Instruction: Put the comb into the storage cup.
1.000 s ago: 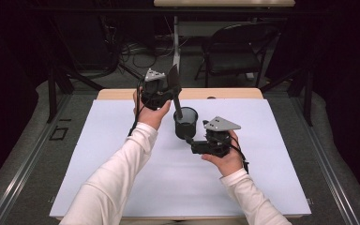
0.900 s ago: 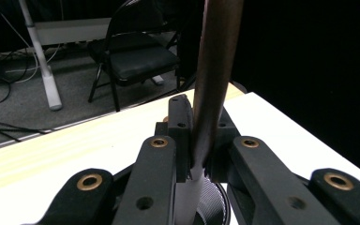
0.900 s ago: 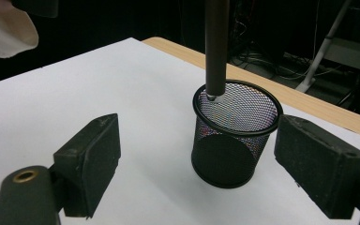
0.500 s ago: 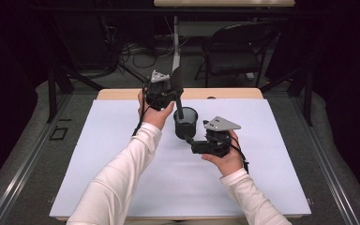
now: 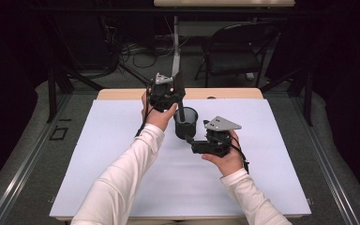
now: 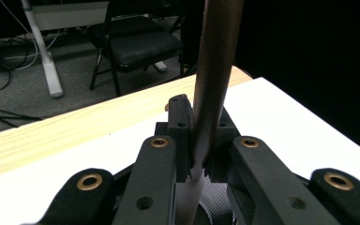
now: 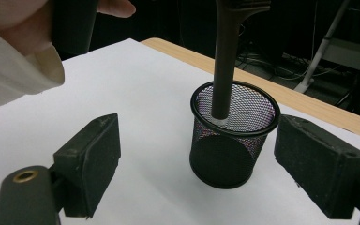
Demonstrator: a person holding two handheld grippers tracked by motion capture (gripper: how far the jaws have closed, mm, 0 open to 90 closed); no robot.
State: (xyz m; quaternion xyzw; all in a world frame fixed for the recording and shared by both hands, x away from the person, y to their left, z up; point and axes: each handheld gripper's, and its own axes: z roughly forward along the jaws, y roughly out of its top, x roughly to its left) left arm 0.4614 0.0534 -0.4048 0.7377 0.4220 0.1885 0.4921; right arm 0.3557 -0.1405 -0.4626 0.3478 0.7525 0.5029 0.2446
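Observation:
A black mesh cup (image 5: 186, 123) stands upright on the white sheet (image 5: 122, 154). My left gripper (image 5: 177, 95) is above its far left rim, shut on a long dark tool (image 5: 180, 101) with a pale lower end. In the left gripper view the tool's shaft (image 6: 215, 70) is pinched between the jaws of the left gripper (image 6: 199, 112) and runs down toward the mesh. The tool (image 7: 225, 70) reaches into the cup (image 7: 232, 140) in the right gripper view. My right gripper (image 7: 197, 124) stands open, its pads (image 7: 91, 159) on either side of the cup and apart from it.
The white sheet covers most of a wooden table (image 5: 229, 93), whose bare far edge shows behind the cup. Beyond the table stand a dark folding chair (image 5: 236, 51) and a white table leg (image 5: 176, 42) with cables on the floor.
My left gripper has sunk a little with the tool, so its lower end now sits inside the cup. The right gripper and the cup have not moved.

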